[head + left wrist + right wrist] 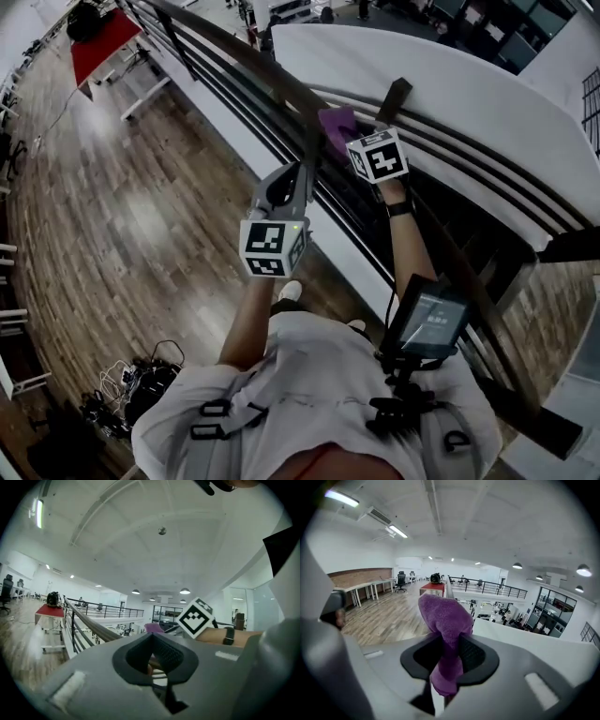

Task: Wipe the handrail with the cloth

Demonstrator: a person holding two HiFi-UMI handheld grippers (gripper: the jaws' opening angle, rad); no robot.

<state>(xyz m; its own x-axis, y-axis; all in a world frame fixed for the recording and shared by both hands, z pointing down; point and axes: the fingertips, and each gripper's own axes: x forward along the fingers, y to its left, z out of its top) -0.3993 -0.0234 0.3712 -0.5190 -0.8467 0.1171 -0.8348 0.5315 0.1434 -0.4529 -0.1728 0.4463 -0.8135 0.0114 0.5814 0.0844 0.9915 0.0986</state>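
The dark wooden handrail (234, 47) runs from the top left down to the bottom right, with thin black rails below it. A purple cloth (337, 124) lies bunched on top of the rail. My right gripper (354, 141) is shut on it, and in the right gripper view the cloth (445, 616) bulges out above the jaws (451, 639) and hangs below them. My left gripper (305, 171) hovers just left of the cloth beside the rail, its jaws (151, 637) shut with nothing held. From there the handrail (89, 620) and cloth (152, 628) lie ahead.
A white curved parapet (450, 84) lies beyond the rail. The wood floor (112, 216) stretches left, with a red table (103, 37) far off and a cable tangle (141, 384) near my feet. A screen (429, 323) is mounted at my chest.
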